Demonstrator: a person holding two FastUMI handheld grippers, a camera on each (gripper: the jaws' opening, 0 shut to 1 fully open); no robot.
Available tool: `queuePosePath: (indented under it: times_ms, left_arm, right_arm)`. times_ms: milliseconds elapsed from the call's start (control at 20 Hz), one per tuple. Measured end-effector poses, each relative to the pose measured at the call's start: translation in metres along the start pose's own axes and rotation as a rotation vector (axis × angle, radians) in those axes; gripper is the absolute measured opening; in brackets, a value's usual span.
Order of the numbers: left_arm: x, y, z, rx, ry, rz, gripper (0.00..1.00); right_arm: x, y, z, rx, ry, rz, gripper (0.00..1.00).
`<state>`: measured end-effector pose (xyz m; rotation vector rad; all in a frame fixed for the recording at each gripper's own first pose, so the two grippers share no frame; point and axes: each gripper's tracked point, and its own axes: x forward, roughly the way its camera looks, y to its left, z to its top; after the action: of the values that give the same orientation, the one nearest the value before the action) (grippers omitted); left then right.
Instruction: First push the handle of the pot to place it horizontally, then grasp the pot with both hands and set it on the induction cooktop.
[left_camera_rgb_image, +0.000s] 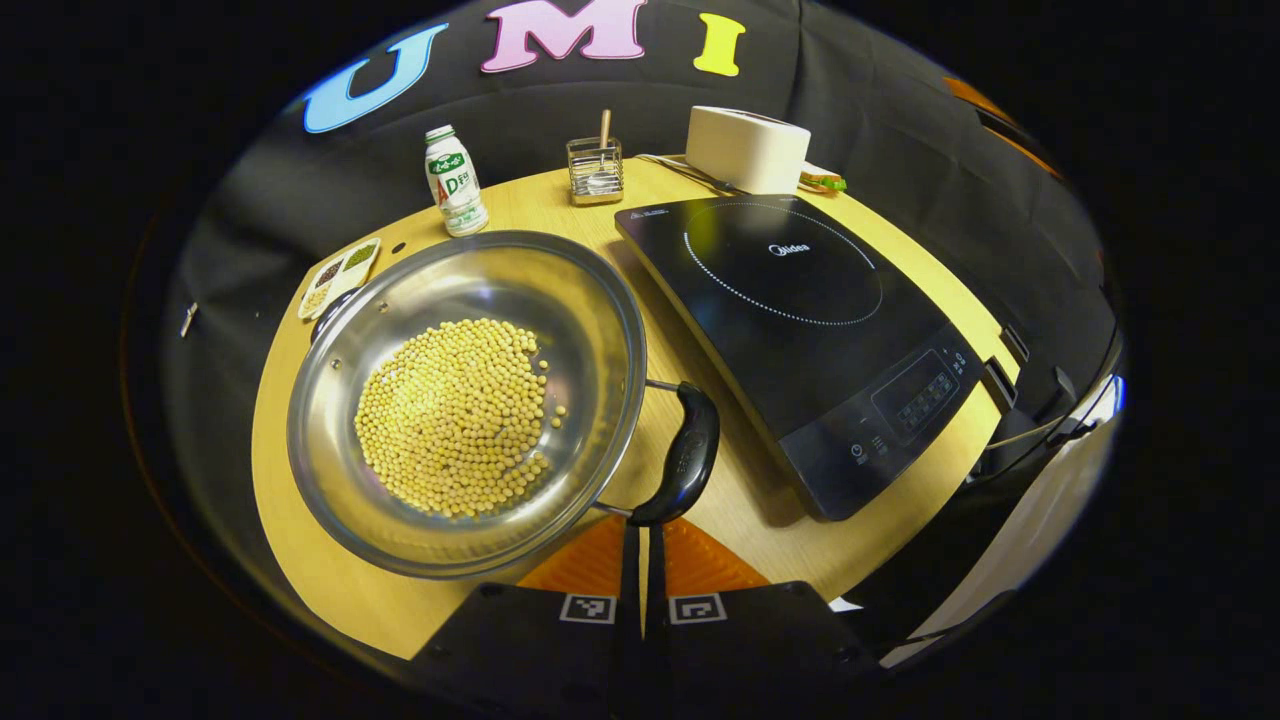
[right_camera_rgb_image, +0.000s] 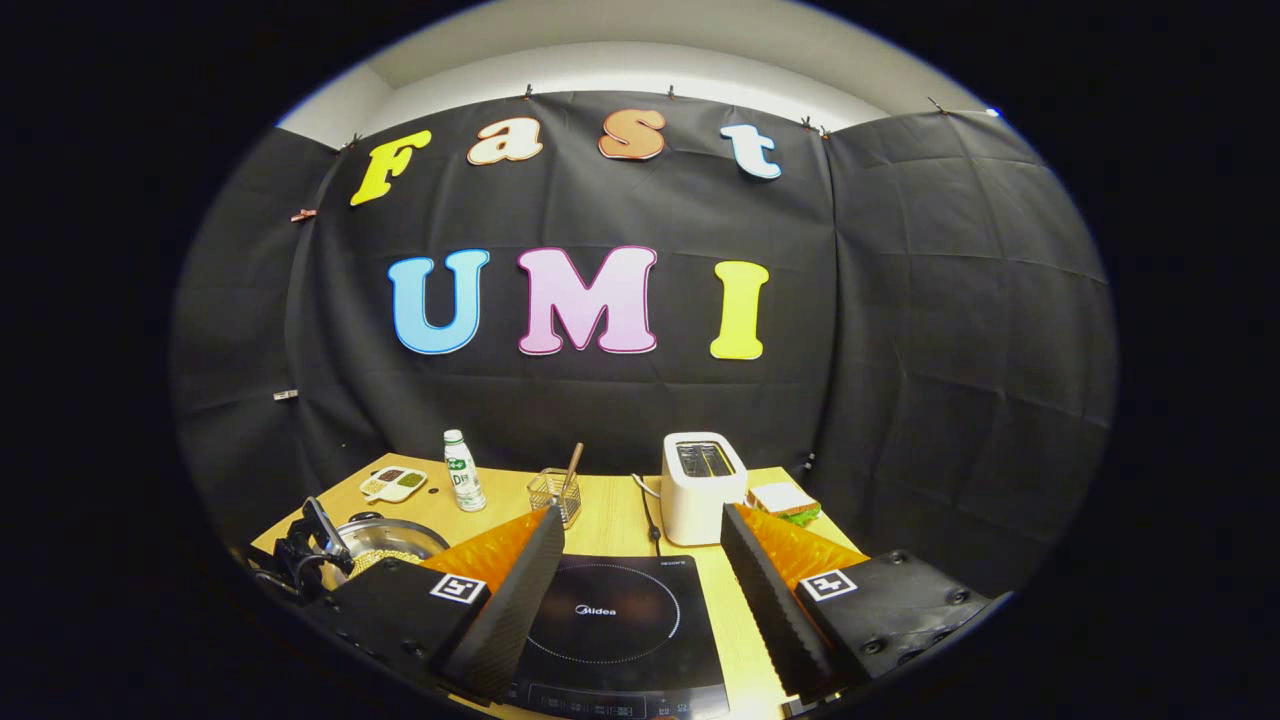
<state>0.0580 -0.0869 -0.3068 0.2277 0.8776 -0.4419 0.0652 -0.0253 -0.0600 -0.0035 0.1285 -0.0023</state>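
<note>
Probably heavy and slick: steel pot full of beans, just ahead of left gripper, pressed closed, empty, at black handle. Best gripped by handles. Right gripper spread wide, empty, above cooktop.

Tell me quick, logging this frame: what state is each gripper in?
Left gripper: shut, empty, its fingertips right by the black handle of the steel pot.
Right gripper: open, empty, above the black induction cooktop.
</note>
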Motion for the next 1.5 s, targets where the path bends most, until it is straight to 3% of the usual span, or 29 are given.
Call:
queuePosePath:
  times_ms: [550, 950, 1500]
  left_arm:
    - [0.019, -0.010, 0.031, -0.128, -0.028, -0.023, 0.05]
    - [0.030, -0.013, 0.050, -0.099, -0.025, -0.009, 0.05]
    - [0.052, -0.017, 0.093, -0.169, -0.058, 0.007, 0.05]
  right_arm:
    - [0.007, -0.007, -0.004, -0.002, 0.013, 0.007, 0.98]
    - [0.009, -0.015, -0.008, 0.016, 0.021, 0.011, 0.98]
    - [0.019, -0.028, -0.022, 0.045, 0.068, 0.035, 0.98]
